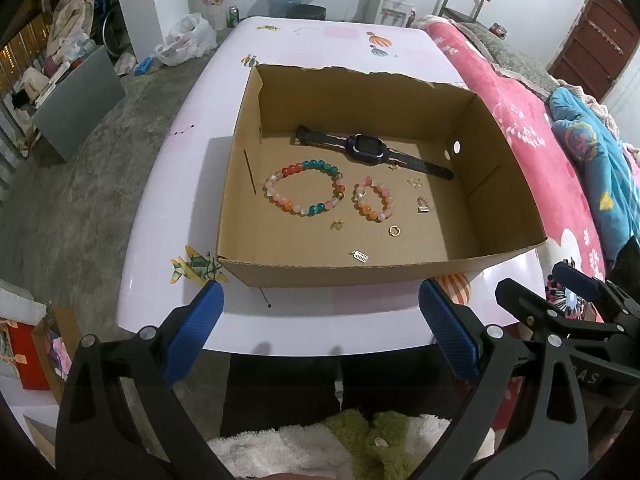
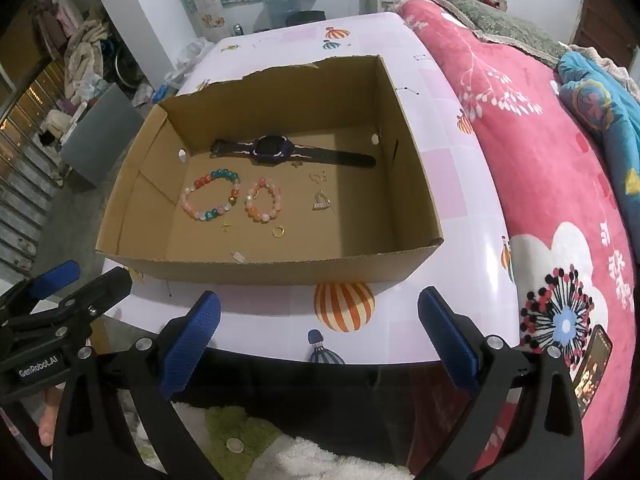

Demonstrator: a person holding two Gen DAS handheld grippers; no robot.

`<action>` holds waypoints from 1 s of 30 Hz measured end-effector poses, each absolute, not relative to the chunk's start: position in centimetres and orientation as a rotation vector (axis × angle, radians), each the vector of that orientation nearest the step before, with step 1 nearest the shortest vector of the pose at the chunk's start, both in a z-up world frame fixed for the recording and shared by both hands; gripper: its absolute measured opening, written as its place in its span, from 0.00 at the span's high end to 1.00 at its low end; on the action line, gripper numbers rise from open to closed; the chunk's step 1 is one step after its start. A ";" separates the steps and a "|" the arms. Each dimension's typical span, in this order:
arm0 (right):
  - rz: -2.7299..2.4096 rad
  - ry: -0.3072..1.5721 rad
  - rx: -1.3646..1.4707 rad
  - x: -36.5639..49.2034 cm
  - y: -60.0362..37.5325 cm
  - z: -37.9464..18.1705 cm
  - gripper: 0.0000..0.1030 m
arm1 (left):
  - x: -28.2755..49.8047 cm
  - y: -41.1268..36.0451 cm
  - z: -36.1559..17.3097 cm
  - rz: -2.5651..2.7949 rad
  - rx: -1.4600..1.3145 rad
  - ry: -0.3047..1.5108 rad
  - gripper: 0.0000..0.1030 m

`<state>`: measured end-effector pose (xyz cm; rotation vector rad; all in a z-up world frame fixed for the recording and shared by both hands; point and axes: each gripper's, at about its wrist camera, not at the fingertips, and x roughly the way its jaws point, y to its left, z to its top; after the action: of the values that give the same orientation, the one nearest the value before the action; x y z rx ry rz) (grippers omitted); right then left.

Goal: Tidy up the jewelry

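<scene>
Left tool [image 1: 320,308] released, right tool [image 2: 319,312] released, both low-frame off table [image 2: 460,184] | jewelry grouped in box [image 1: 400,270] centre: watch [image 1: 370,148], bracelets [image 1: 304,192] | likely done

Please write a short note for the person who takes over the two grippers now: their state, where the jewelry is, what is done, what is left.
Left gripper: open, holds nothing, short of the table edge. Right gripper: the same.
All inside the cardboard box: watch at the back, large bead bracelet, small bead bracelet, gold ring, several small charms.
Done: nothing sorted that I can see.
Left: the arranging.
</scene>
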<state>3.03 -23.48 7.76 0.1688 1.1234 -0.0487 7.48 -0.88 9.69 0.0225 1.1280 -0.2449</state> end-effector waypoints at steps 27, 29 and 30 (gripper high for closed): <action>-0.040 1.117 0.191 3.6 -24.0 8.2 0.07 | 7.9 -1.6 9.7 -0.244 0.031 1.125 0.08; -0.040 1.117 0.191 3.5 -24.0 8.2 0.07 | 7.9 -1.7 9.7 -0.245 0.032 1.124 0.08; -0.040 1.117 0.190 3.5 -24.0 8.2 0.07 | 8.0 -1.8 9.8 -0.245 0.032 1.124 0.08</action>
<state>3.54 -24.01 8.20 0.1902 1.1171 -0.0404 7.96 -1.75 9.76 0.0324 1.1241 -0.2452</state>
